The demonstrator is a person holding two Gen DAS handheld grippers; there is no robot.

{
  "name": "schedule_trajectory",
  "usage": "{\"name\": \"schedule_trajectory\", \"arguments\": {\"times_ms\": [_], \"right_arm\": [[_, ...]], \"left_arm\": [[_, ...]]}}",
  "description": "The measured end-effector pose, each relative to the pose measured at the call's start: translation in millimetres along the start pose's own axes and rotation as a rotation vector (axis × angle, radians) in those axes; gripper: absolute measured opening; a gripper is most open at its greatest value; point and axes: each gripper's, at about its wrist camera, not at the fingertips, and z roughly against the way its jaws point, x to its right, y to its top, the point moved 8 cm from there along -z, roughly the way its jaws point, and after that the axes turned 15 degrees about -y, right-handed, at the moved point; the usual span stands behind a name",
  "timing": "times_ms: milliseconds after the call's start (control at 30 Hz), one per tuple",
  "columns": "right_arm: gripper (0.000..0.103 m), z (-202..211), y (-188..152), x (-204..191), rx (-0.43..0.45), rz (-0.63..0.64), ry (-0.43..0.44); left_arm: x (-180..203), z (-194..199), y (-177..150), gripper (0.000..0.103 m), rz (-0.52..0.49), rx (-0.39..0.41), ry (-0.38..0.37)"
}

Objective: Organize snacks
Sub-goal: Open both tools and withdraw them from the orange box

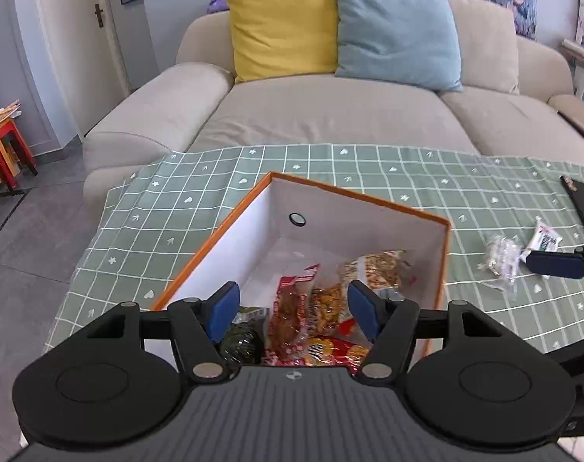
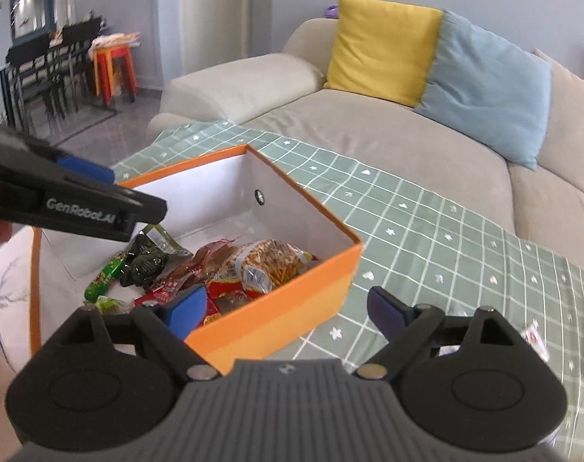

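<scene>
Grippers, left (image 1: 294,310) and right (image 2: 286,313), both spread empty above the orange box (image 1: 444,265); remaining clear packet (image 1: 502,260) lies right of box, nearer right gripper.

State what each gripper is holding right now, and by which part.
Nothing is held. The left gripper is open above the snack packets in the orange box; the right gripper is open over the box's near corner, empty.

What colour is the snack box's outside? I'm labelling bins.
Orange box, white inside; right wrist view.
</scene>
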Motion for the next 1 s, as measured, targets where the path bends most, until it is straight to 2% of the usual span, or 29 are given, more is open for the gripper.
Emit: {"name": "schedule_trajectory", "arguments": {"times_ms": [133, 533, 700, 1000], "right_arm": [[0.089, 17.1, -10.4, 16.6, 0.006, -0.053, -0.008], [0.091, 57.5, -59.5, 66.9, 0.006, -0.166, -0.076], [0.091, 64.0, -84.2, 81.9, -0.007, -0.175, -0.114], [0.091, 57.5, -121.4, 118.3, -0.057, -0.228, -0.179]], "left_arm": [[13.3, 11.7, -9.6, 0.077, 0.007, 0.034, -0.005], [56.0, 16.0, -49.8, 0.078, 0.072, 0.045, -0.080], [79.7, 15.6, -59.0, 0.078, 0.043, 0.044, -0.084], [134.6, -5.3, -64.8, 0.078, -0.058, 0.002, -0.142]]}}
